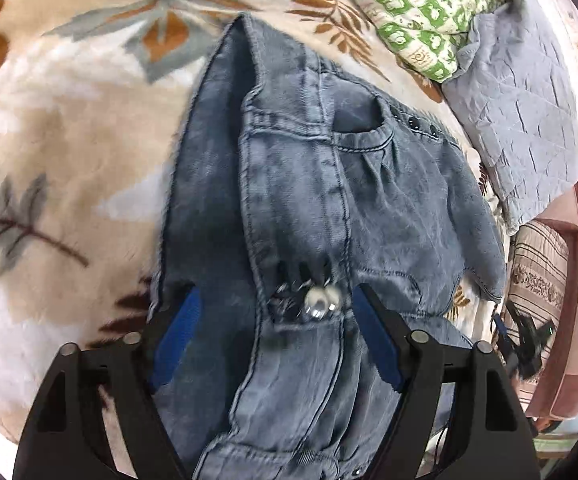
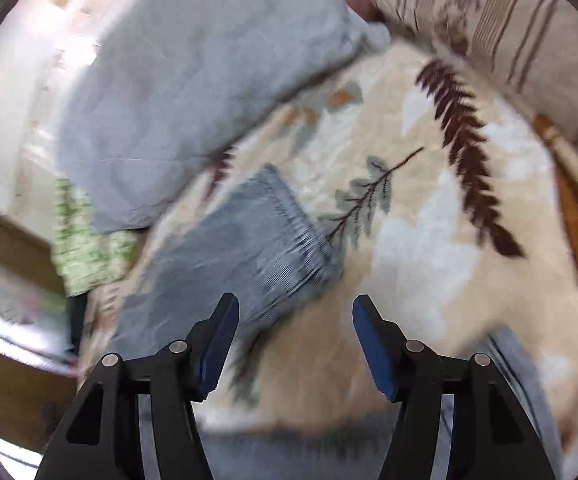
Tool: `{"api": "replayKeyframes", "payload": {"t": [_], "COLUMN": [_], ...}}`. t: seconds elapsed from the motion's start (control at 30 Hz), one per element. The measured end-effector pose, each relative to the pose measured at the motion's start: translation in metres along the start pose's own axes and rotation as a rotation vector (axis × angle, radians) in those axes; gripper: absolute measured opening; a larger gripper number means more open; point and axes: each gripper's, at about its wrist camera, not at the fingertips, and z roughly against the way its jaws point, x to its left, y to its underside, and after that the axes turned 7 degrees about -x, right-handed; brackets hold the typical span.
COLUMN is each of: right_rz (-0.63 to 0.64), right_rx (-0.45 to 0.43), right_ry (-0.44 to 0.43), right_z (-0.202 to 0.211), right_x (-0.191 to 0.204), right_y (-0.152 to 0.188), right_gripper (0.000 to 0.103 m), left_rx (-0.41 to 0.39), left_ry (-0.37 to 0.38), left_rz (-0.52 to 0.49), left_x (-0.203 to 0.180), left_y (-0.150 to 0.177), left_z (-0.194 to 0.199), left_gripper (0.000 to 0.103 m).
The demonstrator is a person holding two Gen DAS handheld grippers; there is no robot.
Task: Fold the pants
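- The pants, blue-grey denim, lie spread on a cream blanket printed with brown and grey-green leaves; this blanket is the landmark for all places below.
- In the left wrist view the pants run up the middle of the blanket, waistband end near the camera, with a stitched pocket and a cluster of shiny beads on the front.
- The left hand-held gripper hangs over the pants near the beads, its jaws spread wide; denim lies under and between the blue pads, which do not press on it.
- At the blanket's far right edge sit a green-and-white patterned quilt and a grey quilted cover.
- In the right wrist view, heavily blurred, a pant leg end with its hem lies on the blanket, just beyond the fingertips.
- The right hand-held gripper has its jaws apart with nothing between them; only blanket shows in the gap.
- A striped beige pillow rests at the blanket's upper right edge in that view, the grey cover at upper left.
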Motion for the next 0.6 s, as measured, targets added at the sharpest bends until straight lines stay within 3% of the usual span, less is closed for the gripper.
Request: {"api": "replayKeyframes", "payload": {"t": [0.13,0.2,0.23,0.33,0.4,0.43,0.47,0.6], "right_rz": [-0.008,0.075,0.138,0.261,0.243,0.235,0.237,0.251], "right_rx": [0.023,0.043,0.068,-0.039,-0.089,-0.096,-0.093,0.017], "right_ry": [0.031,0.012,0.001,0.046,0.08,0.115,0.149,0.23], "right_z": [-0.036,-0.038,-0.039,-0.013,-0.005,-0.008,-0.016,-0.057], "right_x": [-0.002,0.011,0.022,0.037,0.028,0.021,0.017,-0.002], "right_y": [-0.001,0.001,0.0,-0.021,-0.04,-0.05,-0.056,-0.044], "right_gripper": [0.061,0.023,0.017,0.017,0.017,0.017,0.017,0.019], "left_rx": [0.004,0.009,-0.005,-0.029,-0.016,-0.007,0.003,0.013], "left_ry": [0.034,0.046,0.025,-0.022,-0.058,-0.076,-0.089,-0.106], "left_rz": [-0.061,-0.098,-0.127,-0.179,-0.184,-0.189,-0.196,-0.216], "left_x": [-0.016,-0.031,-0.037,-0.051,-0.052,-0.05,-0.049,-0.052], "left_y": [-0.005,-0.004,-0.005,-0.005,-0.006,-0.006,-0.006,-0.007], "left_z": [-0.004,-0.008,-0.009,-0.014,-0.023,-0.029,-0.033,-0.033], "left_gripper": [0.082,0.082,0.08,0.067,0.06,0.051,0.047,0.047]}}
